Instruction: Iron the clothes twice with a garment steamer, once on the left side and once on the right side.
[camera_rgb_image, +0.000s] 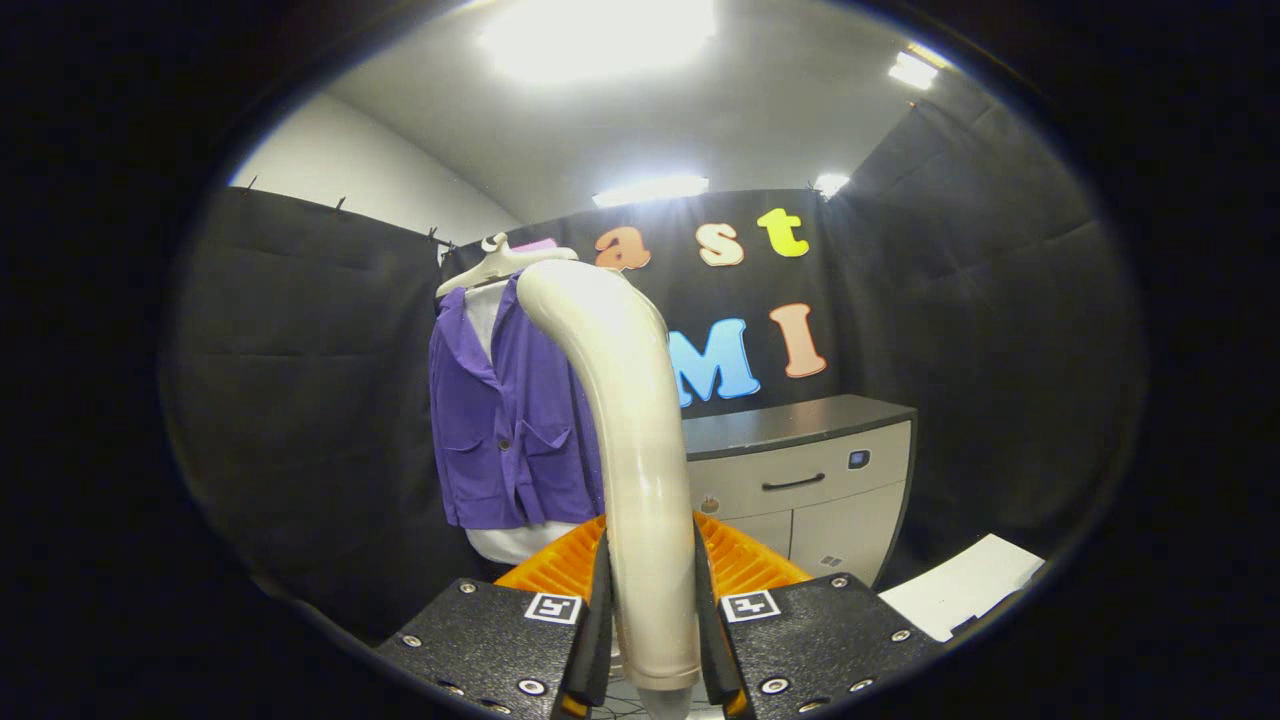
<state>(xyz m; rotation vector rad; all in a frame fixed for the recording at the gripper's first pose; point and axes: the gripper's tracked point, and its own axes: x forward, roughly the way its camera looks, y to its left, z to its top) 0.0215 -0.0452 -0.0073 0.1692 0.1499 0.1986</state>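
Claw fingers clamp one cream garment steamer between them, its neck rising toward twelve o'clock. One purple shirt hangs on one white hanger at ten o'clock beyond; one grey cabinet stands at two o'clock.

Legible text: none; two square black-and-white coded markers, one atop each gripper finger block, carry patterns only, no letters or numbers; small panel on the grey cabinet too small to read; purple garment and steamer handle unmarked.
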